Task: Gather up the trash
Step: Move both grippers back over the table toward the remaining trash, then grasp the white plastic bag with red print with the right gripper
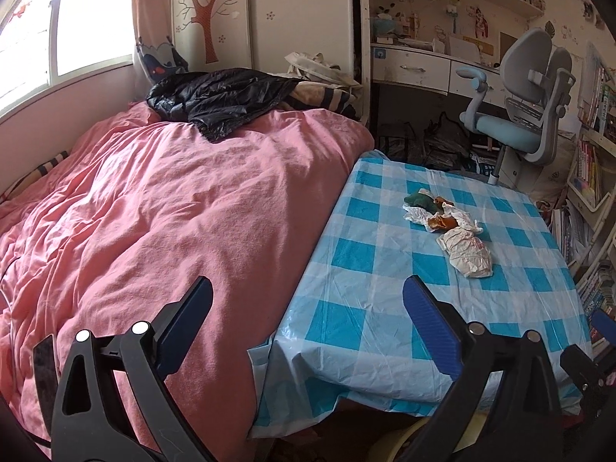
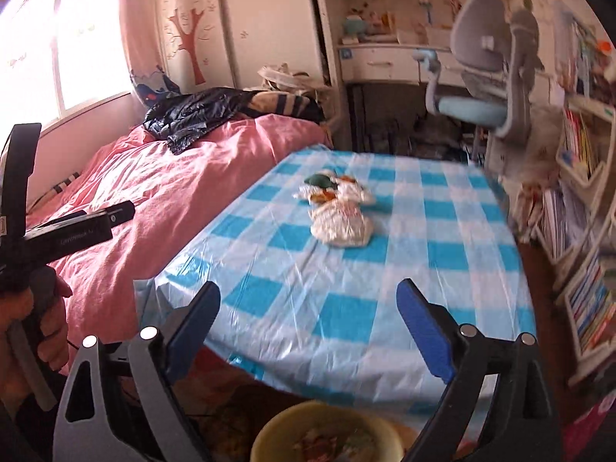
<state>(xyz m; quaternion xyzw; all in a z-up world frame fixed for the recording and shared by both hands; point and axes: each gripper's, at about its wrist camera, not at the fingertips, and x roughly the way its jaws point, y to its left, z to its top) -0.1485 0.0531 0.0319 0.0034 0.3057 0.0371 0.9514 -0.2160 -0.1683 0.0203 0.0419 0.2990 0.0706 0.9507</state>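
Lying well ahead of the right gripper (image 2: 308,308) and ahead-right of the left gripper (image 1: 308,308), both with jaws apart and empty, the crumpled wrappers (image 2: 338,208) on the checked tablecloth (image 2: 385,308) look light and crushable (likely greasy), best pinched at a raised fold.

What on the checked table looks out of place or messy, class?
A small heap of crumpled wrappers lies loose mid-table, with nothing else on the cloth. Both grippers, left and right, are open and hold nothing.
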